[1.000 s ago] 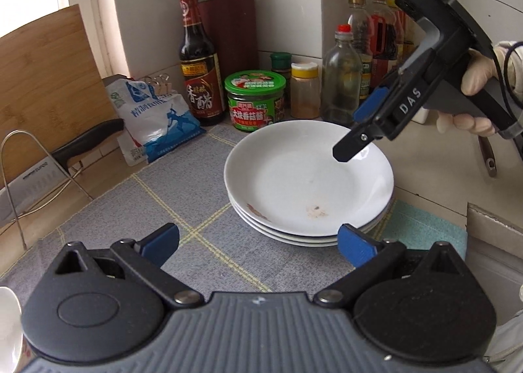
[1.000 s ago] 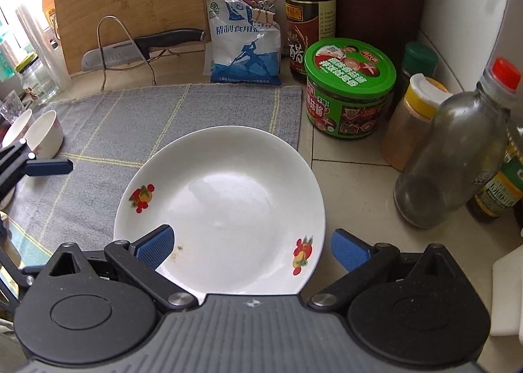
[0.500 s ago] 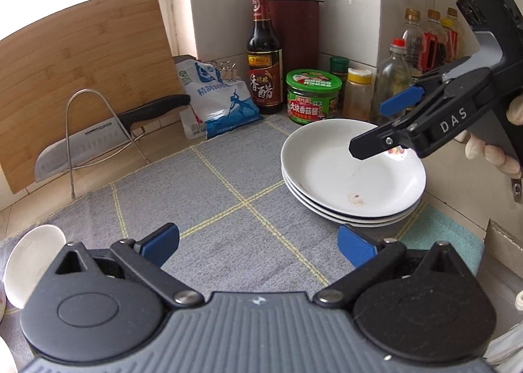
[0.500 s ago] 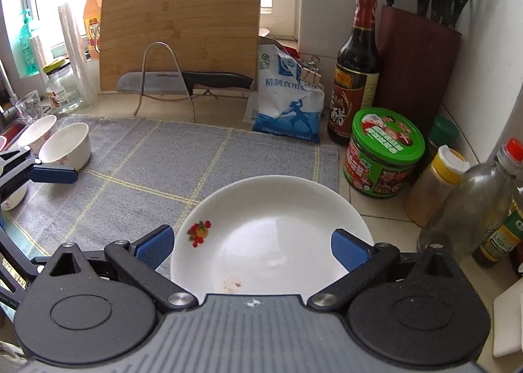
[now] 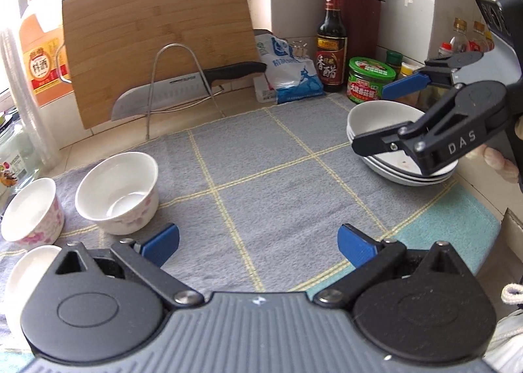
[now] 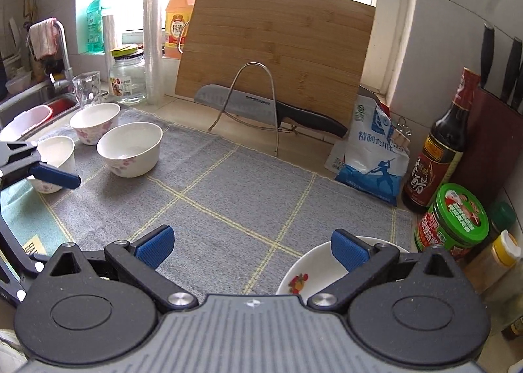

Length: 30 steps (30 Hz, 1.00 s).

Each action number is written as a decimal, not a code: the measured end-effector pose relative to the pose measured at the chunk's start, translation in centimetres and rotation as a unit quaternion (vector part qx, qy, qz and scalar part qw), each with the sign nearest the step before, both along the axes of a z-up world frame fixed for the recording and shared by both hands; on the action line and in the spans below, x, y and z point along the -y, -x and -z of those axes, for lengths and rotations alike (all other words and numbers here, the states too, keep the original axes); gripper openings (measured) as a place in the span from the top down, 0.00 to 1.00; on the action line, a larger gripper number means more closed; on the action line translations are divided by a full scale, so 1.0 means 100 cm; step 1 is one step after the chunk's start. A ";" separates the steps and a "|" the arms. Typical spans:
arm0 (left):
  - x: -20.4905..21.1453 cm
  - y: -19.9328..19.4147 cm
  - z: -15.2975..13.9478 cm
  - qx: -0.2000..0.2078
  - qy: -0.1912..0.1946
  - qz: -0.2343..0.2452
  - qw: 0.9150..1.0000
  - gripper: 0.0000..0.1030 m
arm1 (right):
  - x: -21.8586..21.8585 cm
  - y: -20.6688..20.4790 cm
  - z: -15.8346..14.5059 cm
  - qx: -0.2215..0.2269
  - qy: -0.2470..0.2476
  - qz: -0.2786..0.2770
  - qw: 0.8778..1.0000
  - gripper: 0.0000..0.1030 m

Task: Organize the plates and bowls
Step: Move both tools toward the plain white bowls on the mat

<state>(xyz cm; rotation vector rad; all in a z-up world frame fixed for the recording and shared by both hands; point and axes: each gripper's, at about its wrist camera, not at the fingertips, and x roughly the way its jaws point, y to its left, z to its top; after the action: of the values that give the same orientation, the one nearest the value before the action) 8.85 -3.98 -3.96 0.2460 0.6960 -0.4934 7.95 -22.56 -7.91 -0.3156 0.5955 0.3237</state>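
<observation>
Both grippers stand with jaws wide apart and hold nothing: our left gripper (image 5: 258, 240) hangs low over the grey woven mat with yellow grid lines (image 5: 261, 157), and our right gripper (image 6: 251, 244) hovers above the near right corner of that mat, its right fingertip over the rim of the stack of shallow white glazed plates (image 5: 379, 118). In the left wrist view that stack, three plates by our count, sits on the mat's right edge just beside the green-lidded jar (image 5: 371, 78), nested evenly, so we judge the plate part of the job settled.

What remains is the bowls. Three small white ceramic bowls with pink flower prints (image 6: 130, 147) stand apart from one another at the mat's left end, upright and unstacked, the largest nearest the middle. We judge the next move to be a reach by our left gripper to one bowl's rim, one finger inside the wall and one outside, then a lift straight up and a drop into a neighbour.

Glazed porcelain is smooth and slick, and the walls flare outward, so the pinch wants to sit well down the wall. The soft cloth should keep the bowls from sliding when nudged.
</observation>
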 end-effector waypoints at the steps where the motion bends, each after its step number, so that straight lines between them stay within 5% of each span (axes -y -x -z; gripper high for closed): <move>1: -0.008 0.000 -0.001 0.001 0.001 -0.004 1.000 0.01 | -0.007 0.000 0.002 -0.003 0.002 0.000 1.000 0.00; 15: -0.133 -0.022 -0.003 -0.003 -0.038 -0.052 0.998 0.01 | -0.158 0.017 0.032 -0.050 0.002 -0.101 0.994 0.00; 30: -0.205 -0.061 0.018 -0.049 -0.047 -0.073 0.995 0.04 | -0.252 0.005 0.058 -0.051 0.010 -0.151 0.987 0.00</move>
<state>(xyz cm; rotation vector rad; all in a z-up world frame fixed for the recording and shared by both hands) 14.96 16.52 -5.76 0.2587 0.8274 -0.3340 7.42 2.63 -13.72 -0.4122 0.6514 0.6293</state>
